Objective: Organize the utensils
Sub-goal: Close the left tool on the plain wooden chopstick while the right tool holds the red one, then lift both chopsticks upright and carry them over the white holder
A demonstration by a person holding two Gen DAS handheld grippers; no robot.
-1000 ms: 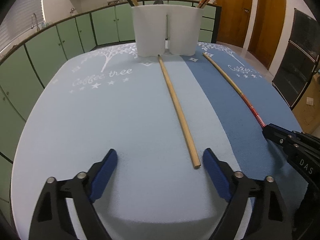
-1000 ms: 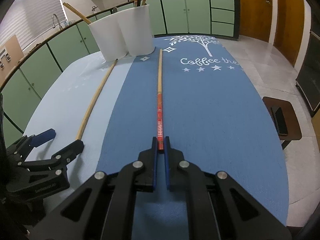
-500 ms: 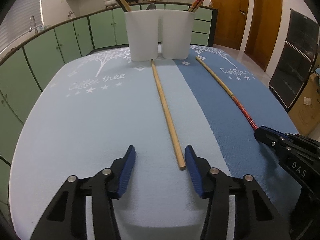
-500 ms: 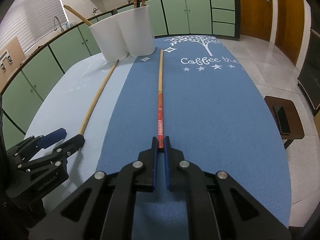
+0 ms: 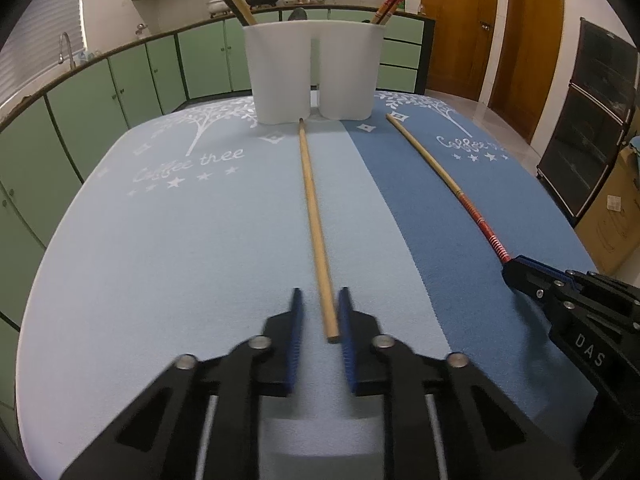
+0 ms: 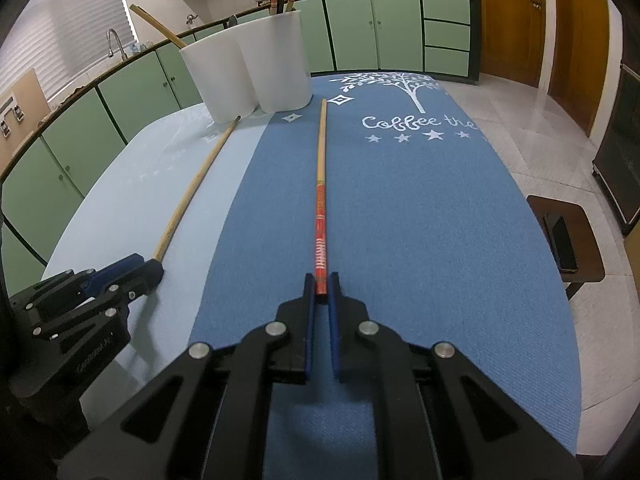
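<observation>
A kitchen with pale green cabinets (image 5: 132,92) runs round behind a table covered by a two-tone cloth (image 5: 180,240), light blue on one half and deeper blue on the other, its weave short and felt-like with white trees and lettering printed on it. At the far end stand two white cups (image 5: 312,72), smooth plastic by the look of them, touching side by side, each with chopsticks leaning out of it. Two long chopsticks lie flat on the cloth, pointing toward the cups. The plain chopstick (image 5: 316,224) is bare round wood, and the left gripper (image 5: 320,320) has its blue ribbed pads on either side of the near end, narrowed but with a visible gap on the left side, so it has no firm hold yet. The red chopstick (image 6: 321,216) is pale at the far half and lacquered red with white bands near the butt, where the right gripper (image 6: 321,290) has its fingers pressed against the very tip. To my eye the job now is to finish the left squeeze squarely across the stick, since a thin round rod on soft cloth could roll or skate aside. The right hold is so near the end that the long stick may droop or swing when lifted, so a slow, level lift seems wise.
</observation>
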